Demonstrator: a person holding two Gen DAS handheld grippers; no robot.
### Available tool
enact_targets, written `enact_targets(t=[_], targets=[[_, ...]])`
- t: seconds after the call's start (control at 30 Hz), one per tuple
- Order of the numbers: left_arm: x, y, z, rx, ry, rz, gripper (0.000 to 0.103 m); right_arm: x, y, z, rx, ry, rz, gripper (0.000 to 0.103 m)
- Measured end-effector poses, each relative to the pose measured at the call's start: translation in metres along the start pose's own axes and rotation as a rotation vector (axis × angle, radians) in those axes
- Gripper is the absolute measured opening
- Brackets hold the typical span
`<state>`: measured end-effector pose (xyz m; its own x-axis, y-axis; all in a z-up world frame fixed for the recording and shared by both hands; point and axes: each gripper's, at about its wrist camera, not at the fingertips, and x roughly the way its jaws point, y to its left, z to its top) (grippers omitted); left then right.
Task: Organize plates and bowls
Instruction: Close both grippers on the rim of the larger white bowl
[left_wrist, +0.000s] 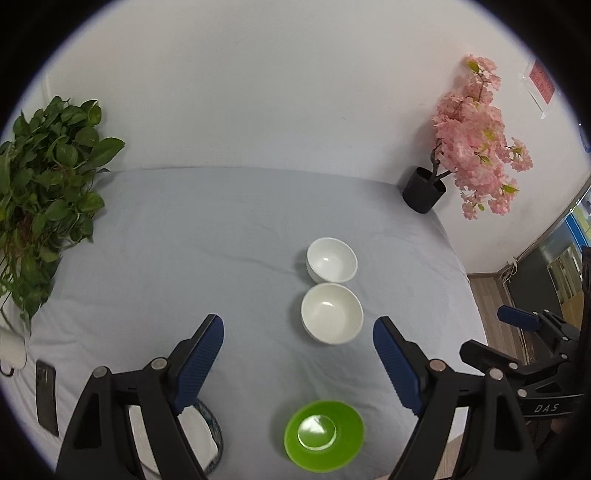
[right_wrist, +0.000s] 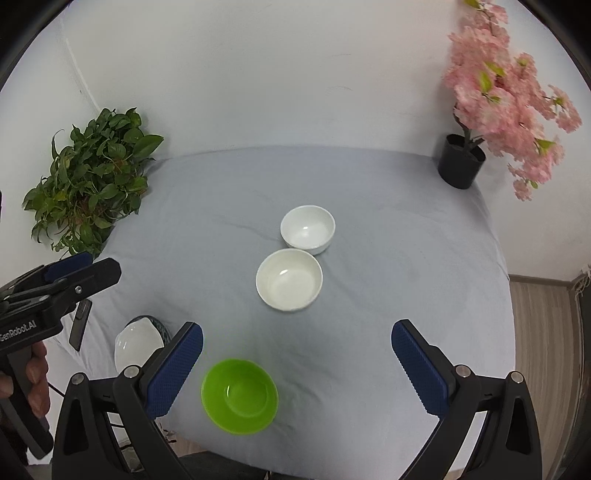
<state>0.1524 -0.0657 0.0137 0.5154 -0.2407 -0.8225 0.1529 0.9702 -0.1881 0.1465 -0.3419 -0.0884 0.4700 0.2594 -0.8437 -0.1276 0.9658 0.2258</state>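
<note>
Two white bowls sit touching mid-table: the far bowl (left_wrist: 331, 259) (right_wrist: 307, 229) and the near bowl (left_wrist: 331, 313) (right_wrist: 289, 278). A green bowl (left_wrist: 324, 435) (right_wrist: 239, 395) sits near the front edge. A white plate with a dark patterned rim (left_wrist: 201, 432) (right_wrist: 137, 343) lies at the front left, partly hidden by fingers. My left gripper (left_wrist: 298, 345) is open and empty above the table, short of the near white bowl. My right gripper (right_wrist: 297, 350) is open and empty above the front of the table, right of the green bowl.
A grey cloth covers the table (left_wrist: 184, 240) (right_wrist: 406, 240). A green leafy plant (left_wrist: 44, 192) (right_wrist: 92, 184) stands at the back left, a pink flower tree in a black pot (left_wrist: 424, 189) (right_wrist: 461, 160) at the back right. A black phone (left_wrist: 47, 397) (right_wrist: 80, 325) lies at the left edge.
</note>
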Motion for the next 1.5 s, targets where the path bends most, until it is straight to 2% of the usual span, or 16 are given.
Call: enact_targets(t=[0.13, 0.23, 0.4, 0.5, 0.6, 0.77, 0.87, 0.97, 1.07, 1.13, 1.17, 1.23, 1.27, 1.33, 1.43, 1.5], targets=[[0.040, 0.021, 0.028, -0.042, 0.044, -0.041, 0.083, 0.031, -0.012, 0.035, -0.008, 0.042, -0.008, 0.103], [0.075, 0.031, 0.043, -0.063, 0.089, -0.064, 0.083, 0.060, -0.038, 0.060, 0.029, 0.040, 0.000, 0.103], [0.146, 0.033, 0.052, -0.043, 0.232, -0.146, 0.083, 0.130, -0.077, 0.081, 0.072, 0.115, 0.055, 0.103], [0.189, 0.028, 0.047, -0.030, 0.345, -0.243, 0.083, 0.177, -0.088, 0.087, 0.110, 0.160, 0.143, 0.103], [0.220, 0.026, 0.040, -0.030, 0.427, -0.316, 0.083, 0.221, -0.092, 0.085, 0.146, 0.200, 0.175, 0.103], [0.261, 0.023, 0.021, -0.026, 0.523, -0.345, 0.081, 0.280, -0.097, 0.073, 0.157, 0.246, 0.151, 0.103], [0.274, 0.022, 0.015, -0.032, 0.543, -0.352, 0.081, 0.304, -0.097, 0.064, 0.165, 0.267, 0.135, 0.100], [0.281, 0.021, 0.012, -0.012, 0.547, -0.338, 0.075, 0.315, -0.096, 0.063, 0.136, 0.256, 0.117, 0.095], [0.288, 0.023, 0.007, -0.010, 0.571, -0.341, 0.059, 0.328, -0.099, 0.062, 0.146, 0.268, 0.108, 0.080], [0.293, 0.023, 0.004, -0.007, 0.585, -0.333, 0.046, 0.334, -0.098, 0.061, 0.151, 0.277, 0.098, 0.067], [0.294, 0.024, 0.004, -0.011, 0.587, -0.330, 0.044, 0.338, -0.099, 0.060, 0.153, 0.280, 0.093, 0.064], [0.295, 0.027, 0.002, -0.023, 0.591, -0.341, 0.039, 0.343, -0.096, 0.059, 0.163, 0.289, 0.079, 0.045], [0.296, 0.028, 0.001, -0.025, 0.593, -0.343, 0.037, 0.345, -0.095, 0.057, 0.173, 0.297, 0.075, 0.041], [0.298, 0.026, -0.001, -0.022, 0.603, -0.344, 0.025, 0.350, -0.093, 0.054, 0.186, 0.308, 0.091, 0.031], [0.302, 0.023, -0.002, -0.008, 0.614, -0.334, 0.011, 0.355, -0.084, 0.049, 0.167, 0.336, 0.105, 0.023], [0.301, 0.025, -0.001, -0.005, 0.611, -0.326, 0.010, 0.354, -0.077, 0.044, 0.156, 0.354, 0.104, 0.018]])
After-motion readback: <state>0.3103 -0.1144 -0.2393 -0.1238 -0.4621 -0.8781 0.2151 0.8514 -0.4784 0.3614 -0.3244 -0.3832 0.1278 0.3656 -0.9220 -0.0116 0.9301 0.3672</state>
